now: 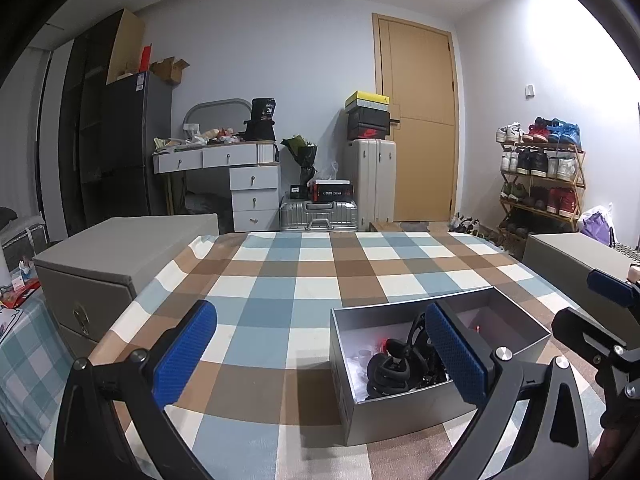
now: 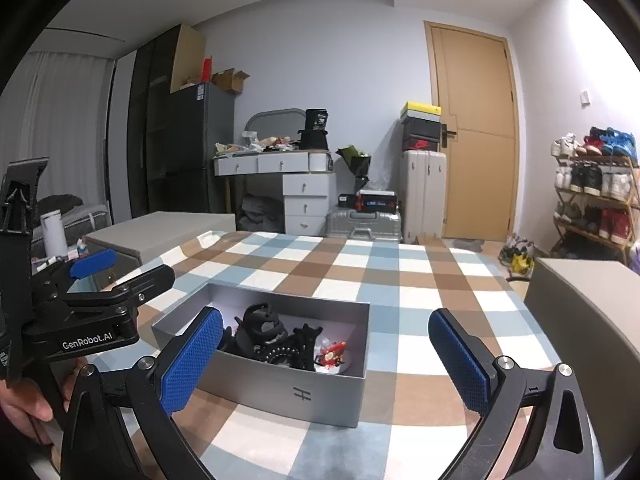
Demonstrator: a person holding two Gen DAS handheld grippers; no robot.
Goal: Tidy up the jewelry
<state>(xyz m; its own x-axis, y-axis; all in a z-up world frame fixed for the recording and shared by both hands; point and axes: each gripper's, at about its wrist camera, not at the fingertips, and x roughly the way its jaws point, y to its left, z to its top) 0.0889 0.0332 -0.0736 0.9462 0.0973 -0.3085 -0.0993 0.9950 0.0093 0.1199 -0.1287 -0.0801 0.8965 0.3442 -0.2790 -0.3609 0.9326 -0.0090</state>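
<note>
A grey open box (image 1: 404,416) sits on the checked tablecloth; it also shows in the right wrist view (image 2: 280,388). Inside lie black hair claws (image 1: 390,370), also seen in the right wrist view (image 2: 262,326), black beaded pieces (image 2: 298,350) and a small red ornament (image 2: 334,354). My left gripper (image 1: 320,356) is open and empty, just left of the box and above the cloth. My right gripper (image 2: 326,360) is open and empty, hovering over the near side of the box. Each gripper shows in the other's view: the right gripper (image 1: 600,320), the left gripper (image 2: 104,280).
The table (image 1: 280,272) carries a blue, brown and white checked cloth. Grey storage boxes stand at the left (image 1: 112,264) and right (image 2: 592,320) of the table. Behind are a dresser, suitcases, a door and a shoe rack.
</note>
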